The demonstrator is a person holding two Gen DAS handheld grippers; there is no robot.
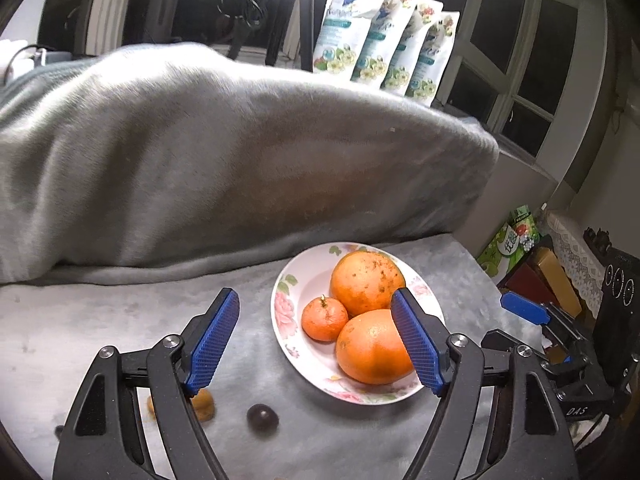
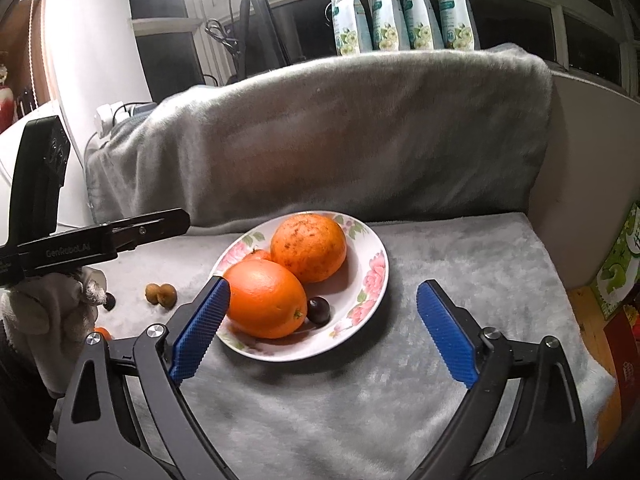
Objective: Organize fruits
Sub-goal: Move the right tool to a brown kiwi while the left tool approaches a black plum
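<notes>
A white floral plate (image 1: 282,308) (image 2: 372,280) on the grey blanket holds two big oranges (image 1: 366,282) (image 2: 308,248), (image 1: 372,346) (image 2: 264,304) and a small tangerine (image 1: 324,318) (image 2: 258,255). In the right wrist view a dark round fruit (image 2: 319,310) lies in the plate too. On the blanket left of the plate lie a dark fruit (image 1: 262,419) and small brown fruits (image 1: 202,402) (image 2: 161,294). My left gripper (image 1: 316,344) is open and empty, just above the plate's near left. My right gripper (image 2: 324,336) is open and empty over the plate's near edge.
A grey blanket (image 1: 200,152) covers the sofa back behind the plate. Refill pouches (image 1: 384,36) stand on the windowsill. Boxes (image 1: 516,240) and a green carton (image 2: 620,264) sit at the right. A tripod (image 2: 260,20) stands behind.
</notes>
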